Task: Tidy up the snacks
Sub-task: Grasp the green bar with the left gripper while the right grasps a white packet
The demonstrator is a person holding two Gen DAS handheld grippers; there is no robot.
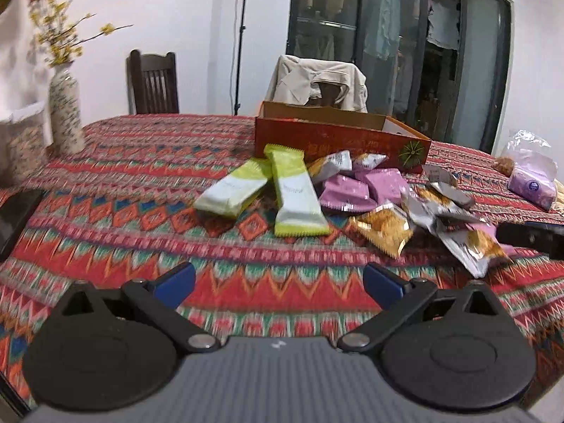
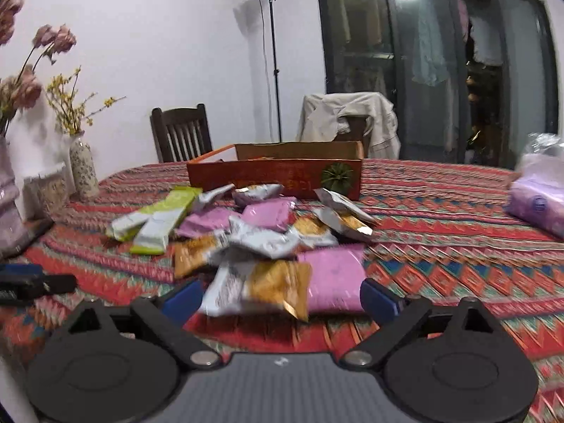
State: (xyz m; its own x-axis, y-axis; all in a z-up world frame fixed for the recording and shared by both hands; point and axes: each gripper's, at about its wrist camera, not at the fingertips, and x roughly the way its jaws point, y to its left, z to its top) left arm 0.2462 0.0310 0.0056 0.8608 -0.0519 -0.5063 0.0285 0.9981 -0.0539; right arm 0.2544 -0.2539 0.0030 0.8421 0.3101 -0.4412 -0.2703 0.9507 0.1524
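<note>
Your left gripper (image 1: 278, 282) hangs wide and empty, near the patterned red tablecloth (image 1: 123, 218), while your right gripper (image 2: 280, 298), equally wide, frames the nearest gold-and-white foil snack packet (image 2: 261, 287); the open orange cardboard box (image 2: 275, 176) waits beyond the pile, likely the destination.

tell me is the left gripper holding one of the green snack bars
No, the left gripper is open and empty above the tablecloth, with both green snack bars lying on the cloth farther ahead.
</note>
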